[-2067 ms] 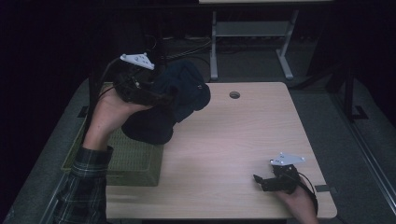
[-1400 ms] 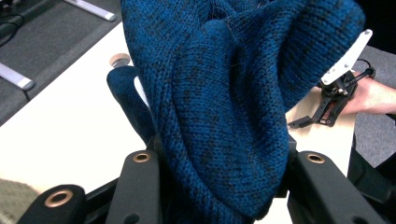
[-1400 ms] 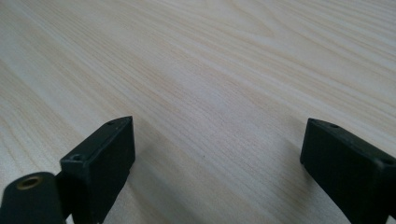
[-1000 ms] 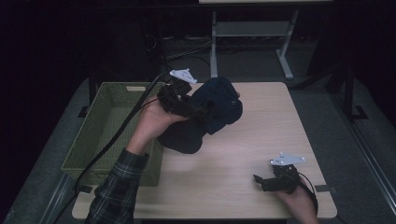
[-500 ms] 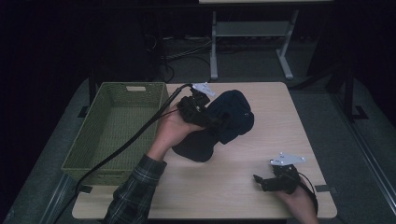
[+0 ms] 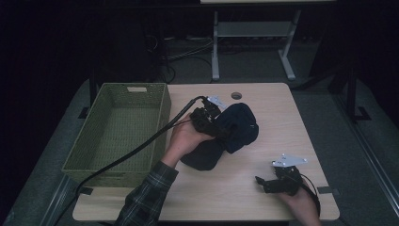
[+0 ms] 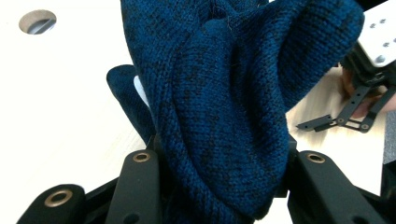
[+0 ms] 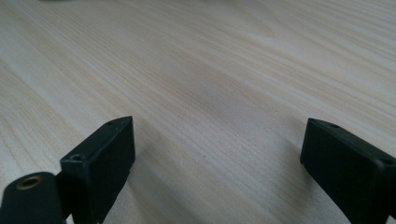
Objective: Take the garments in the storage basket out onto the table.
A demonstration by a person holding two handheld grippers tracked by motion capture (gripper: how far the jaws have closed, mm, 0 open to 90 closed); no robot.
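A dark blue knitted garment point(image 6: 233, 134) is clamped by the left gripper point(image 6: 207, 120) on the pale wooden tabletop point(image 6: 263, 202); the right gripper point(image 6: 277, 181) is rested wide apart, empty, against a dim room.

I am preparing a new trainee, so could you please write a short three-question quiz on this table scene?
1. True or false: the left tongs are clamped on the dark blue knitted garment.
2. What lies inside the green woven basket? A) the garment B) nothing visible C) a cable
3. How do the right tongs stand over the wooden table?

Key: 1. True. 2. B. 3. Open, nothing between the jaws, low over bare wood.
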